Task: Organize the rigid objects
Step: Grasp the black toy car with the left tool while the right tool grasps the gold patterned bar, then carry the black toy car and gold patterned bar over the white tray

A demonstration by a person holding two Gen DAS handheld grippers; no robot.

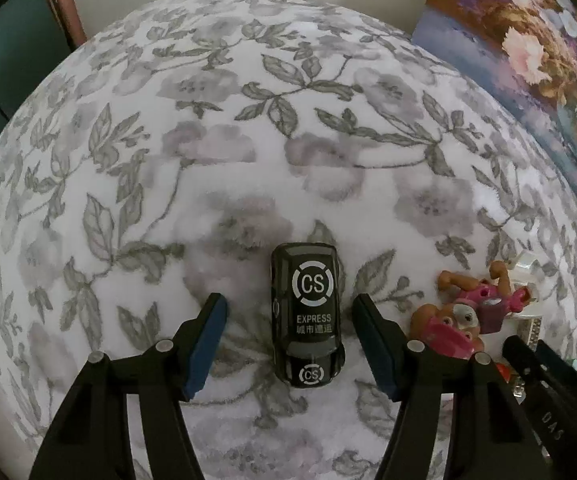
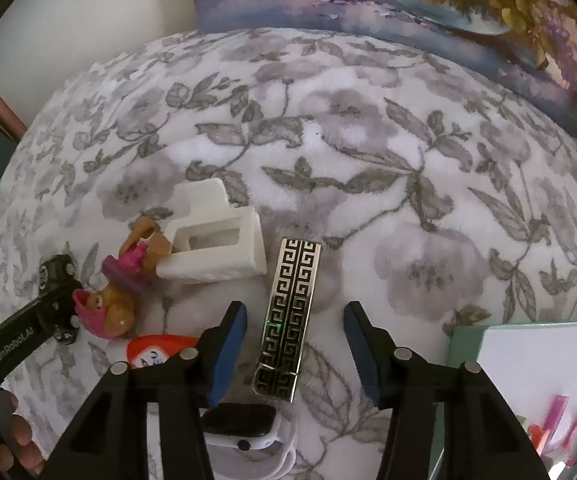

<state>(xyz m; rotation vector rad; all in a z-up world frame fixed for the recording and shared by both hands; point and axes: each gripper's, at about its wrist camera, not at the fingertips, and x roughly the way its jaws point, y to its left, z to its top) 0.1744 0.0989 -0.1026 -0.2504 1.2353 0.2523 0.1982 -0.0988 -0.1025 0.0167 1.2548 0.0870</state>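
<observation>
Left wrist view: the left gripper (image 1: 288,320) is spread wide, its 2 blue pads either side of a black toy car (image 1: 306,316) marked "CS EXPRESS", touching neither side. The car lies on the floral blanket (image 1: 208,140). A pink-and-brown toy dog (image 1: 464,316) lies just right of it.

Right wrist view: the right gripper (image 2: 294,344) is also spread apart, straddling a black-and-silver patterned bar (image 2: 288,320) without contact. A white plastic holder (image 2: 216,236) lies just left of the bar, beside the toy dog (image 2: 116,292).
</observation>
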